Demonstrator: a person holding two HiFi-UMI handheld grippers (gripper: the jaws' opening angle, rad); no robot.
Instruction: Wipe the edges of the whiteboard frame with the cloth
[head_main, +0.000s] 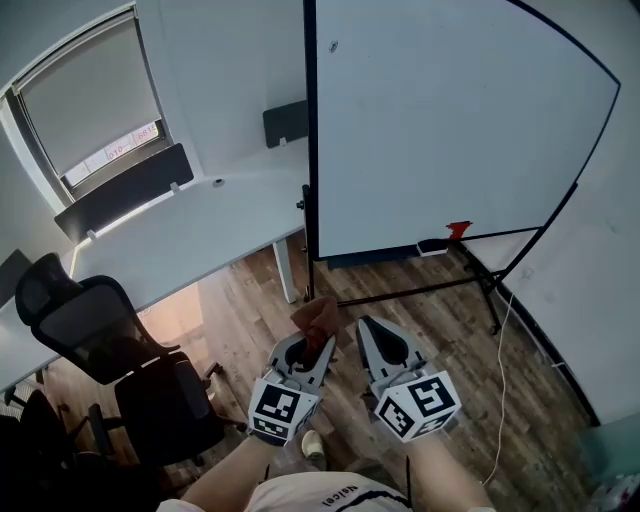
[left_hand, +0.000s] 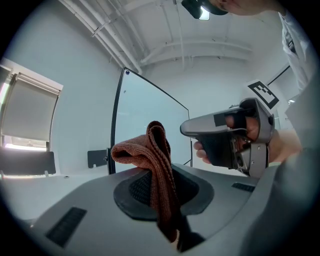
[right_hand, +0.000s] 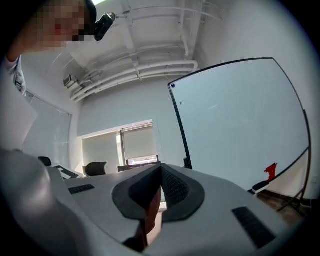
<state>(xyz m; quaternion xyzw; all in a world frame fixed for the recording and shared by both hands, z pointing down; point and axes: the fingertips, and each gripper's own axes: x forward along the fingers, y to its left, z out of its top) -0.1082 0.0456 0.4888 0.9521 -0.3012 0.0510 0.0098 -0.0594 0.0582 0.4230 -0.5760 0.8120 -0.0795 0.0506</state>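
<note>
My left hand-held gripper (head_main: 308, 352) is closed on the cloth (head_main: 317, 320), a rust-brown knit piece clamped between the jaw pads, with a folded end standing up above the tips. My right hand-held gripper (head_main: 388, 345) has its jaws closed together, and I see nothing clamped between them. Both sit side by side, near each other but apart, below the whiteboard (head_main: 450, 120) and level with its lower left corner. The cloth is well clear of the frame (head_main: 311, 130), whose dark left edge runs straight up the board. A white desk (head_main: 180, 230) extends left from that edge. Its near end comes right up to the frame, and one desk leg (head_main: 286, 270) stands just left of the lower left corner. Dark divider panels (head_main: 125, 190) rise from the desk farther left of the board. A black office chair (head_main: 95, 330) stands well left of the board, beside my left hand-held gripper. A window blind (head_main: 90, 90) is on the wall beyond the desk. A small red item (head_main: 458, 230) rests on the tray at the board's lower edge, toward the right. The stand's black floor bar (head_main: 420, 292) crosses the floor below that edge, between the board and the grippers. A white cable (head_main: 503, 350) trails over the floor right of the stand foot, and the wall is close to the board's right edge. Bare wood floor (head_main: 450, 340) lies open between the bar and the grippers.
</note>
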